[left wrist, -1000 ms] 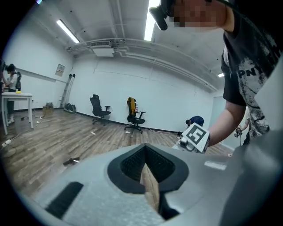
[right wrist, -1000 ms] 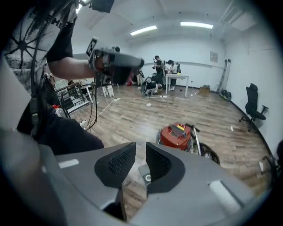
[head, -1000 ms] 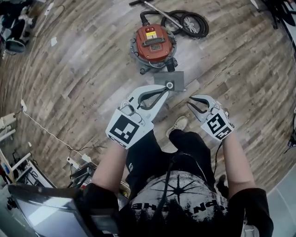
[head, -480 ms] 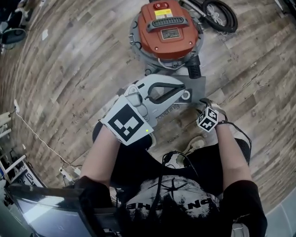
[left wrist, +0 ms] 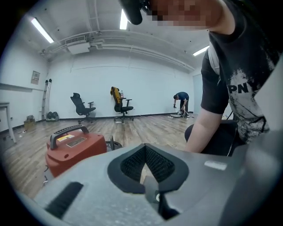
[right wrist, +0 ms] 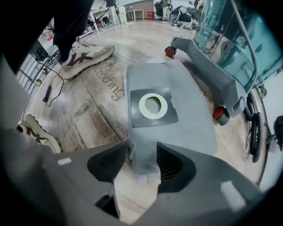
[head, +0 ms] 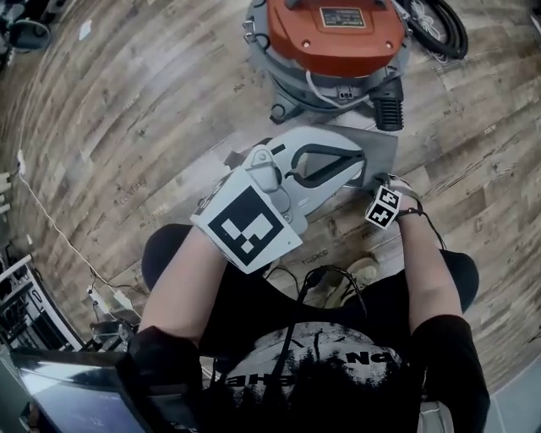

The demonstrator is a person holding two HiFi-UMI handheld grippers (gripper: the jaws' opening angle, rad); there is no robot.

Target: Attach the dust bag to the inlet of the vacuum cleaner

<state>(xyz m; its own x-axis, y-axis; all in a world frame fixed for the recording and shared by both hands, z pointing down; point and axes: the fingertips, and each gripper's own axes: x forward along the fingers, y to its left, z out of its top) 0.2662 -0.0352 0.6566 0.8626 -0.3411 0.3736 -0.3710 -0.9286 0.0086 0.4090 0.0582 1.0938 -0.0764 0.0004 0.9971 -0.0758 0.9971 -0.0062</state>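
On the floor (head: 127,127) beside the vacuum cleaner (head: 338,25), the dust bag (right wrist: 194,119) lies flat, not yet attached. The right tool (right wrist: 142,154), its jaws just opening wide, straddles the bag's near edge unpinched. The left tool (left wrist: 145,159) is closed, empty. Grasping, lifting and fitting all seem left.

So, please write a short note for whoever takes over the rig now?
Left tool: shut, empty.
Right tool: jaws have just been opening, edge of the dust bag between them, not gripped.
Dust bag lies flat on the floor beside the red vacuum cleaner, collar ring up.
Done: nothing attached yet.
Left: grip the bag, fit its ring onto the inlet.
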